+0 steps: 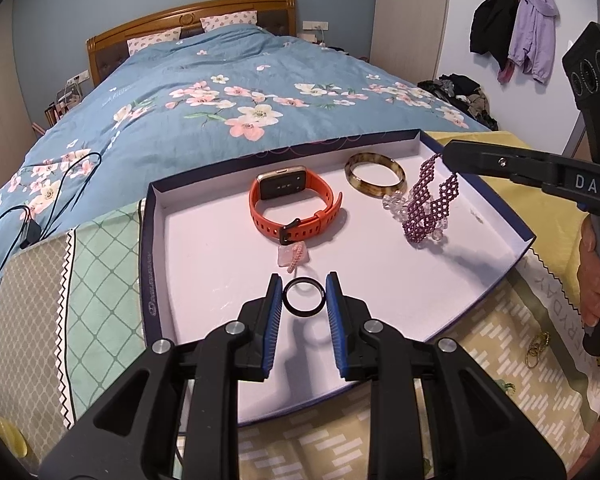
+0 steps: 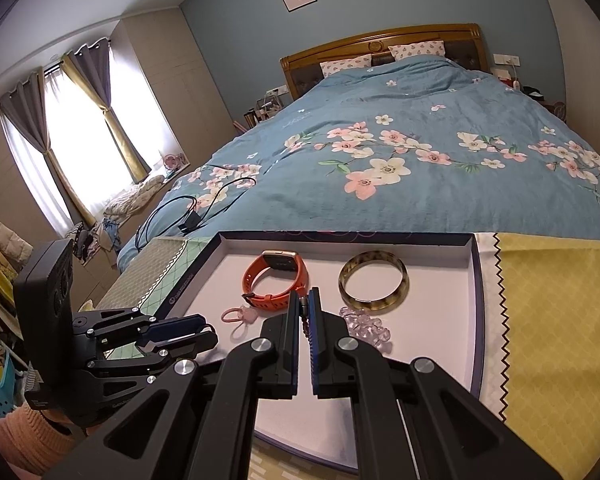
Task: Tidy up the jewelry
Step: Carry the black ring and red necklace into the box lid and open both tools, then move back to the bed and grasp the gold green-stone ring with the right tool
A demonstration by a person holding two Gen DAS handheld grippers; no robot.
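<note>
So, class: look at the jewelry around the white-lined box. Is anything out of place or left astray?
Yes. A small cluster of gold rings lies outside the box, on the patterned cloth near the right hand, while the watch and bangle sit inside.
</note>
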